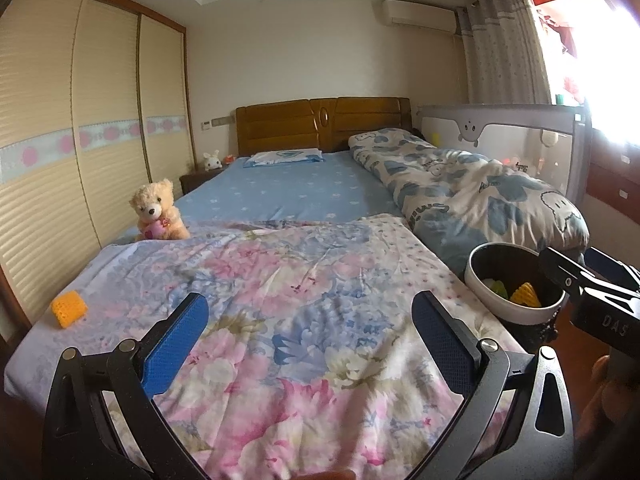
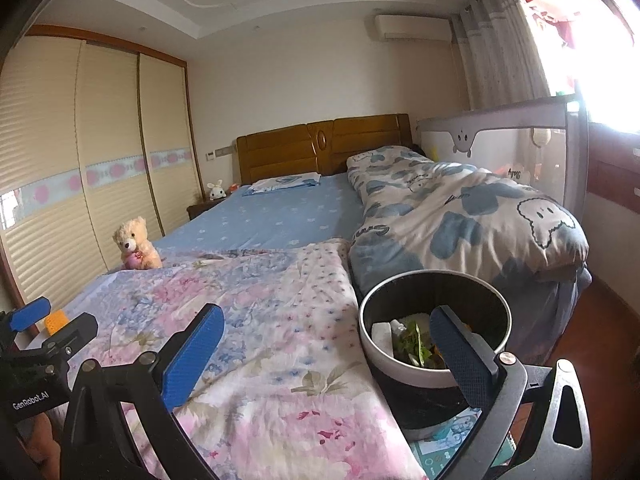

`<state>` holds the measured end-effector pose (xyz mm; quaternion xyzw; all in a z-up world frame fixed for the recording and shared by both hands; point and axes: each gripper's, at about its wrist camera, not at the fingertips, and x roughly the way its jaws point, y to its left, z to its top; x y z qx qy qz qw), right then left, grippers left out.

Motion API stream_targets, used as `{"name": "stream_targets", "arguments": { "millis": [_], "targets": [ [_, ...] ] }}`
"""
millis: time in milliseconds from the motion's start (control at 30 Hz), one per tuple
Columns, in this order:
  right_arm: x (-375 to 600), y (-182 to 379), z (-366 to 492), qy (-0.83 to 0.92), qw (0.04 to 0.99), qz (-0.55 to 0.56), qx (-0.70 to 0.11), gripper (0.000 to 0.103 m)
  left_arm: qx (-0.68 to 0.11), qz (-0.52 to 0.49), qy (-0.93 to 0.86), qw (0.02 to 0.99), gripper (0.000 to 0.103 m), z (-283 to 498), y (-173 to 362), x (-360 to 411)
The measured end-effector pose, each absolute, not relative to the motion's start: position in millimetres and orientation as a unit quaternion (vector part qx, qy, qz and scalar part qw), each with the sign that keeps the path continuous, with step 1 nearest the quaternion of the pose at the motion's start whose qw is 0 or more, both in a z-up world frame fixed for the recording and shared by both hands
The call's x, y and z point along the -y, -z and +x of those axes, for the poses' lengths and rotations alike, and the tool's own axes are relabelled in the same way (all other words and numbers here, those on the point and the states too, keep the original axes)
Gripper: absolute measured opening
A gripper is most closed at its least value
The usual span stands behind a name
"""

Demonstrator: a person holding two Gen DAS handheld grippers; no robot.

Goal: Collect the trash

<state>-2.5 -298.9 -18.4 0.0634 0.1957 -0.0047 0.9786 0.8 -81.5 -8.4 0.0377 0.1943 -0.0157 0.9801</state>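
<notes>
Spread wide and empty, the left gripper [image 1: 310, 344] hangs over the floral blanket [image 1: 288, 280]; one yellow piece [image 1: 69, 308] lies well off to its left, not yet collected. Right view: right gripper [image 2: 332, 354] also open and empty, beside the bin [image 2: 434, 332] already holding scraps.

Bin [image 2: 434, 316] contents partly hidden

Both wrist views low over the bed's foot, facing the headboard [image 1: 322, 124], sharing the floral quilt [image 2: 256, 320]
</notes>
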Motion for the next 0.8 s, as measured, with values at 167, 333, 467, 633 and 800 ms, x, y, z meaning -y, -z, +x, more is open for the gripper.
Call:
{"name": "stream_targets", "arguments": {
  "millis": [167, 333, 467, 633, 800],
  "targets": [
    [298.2, 20.4, -3.5, 0.001, 0.978, 0.066, -0.198, 0.103, -0.195, 0.037, 0.016, 0.980, 0.103, 1.2, 8.2, 81.4],
    [295.9, 19.3, -5.1, -0.002, 0.979, 0.059, -0.196, 0.103, -0.195, 0.036, 0.021, 0.980, 0.103, -0.3, 7.5, 81.3],
    [294.9, 18.4, -6.3, -0.003, 0.979, 0.057, -0.193, 0.103, -0.191, 0.036, 0.019, 0.981, 0.103, -1.6, 6.7, 81.3],
    [295.0, 18.3, -6.4, -0.003, 0.979, 0.057, -0.193, 0.103, -0.190, 0.035, 0.018, 0.981, 0.103, -2.0, 6.6, 80.5],
    [294.9, 18.3, -6.5, -0.003, 0.979, 0.057, -0.193, 0.103, -0.189, 0.035, 0.021, 0.981, 0.103, -2.3, 6.3, 80.7]
  ]
}}
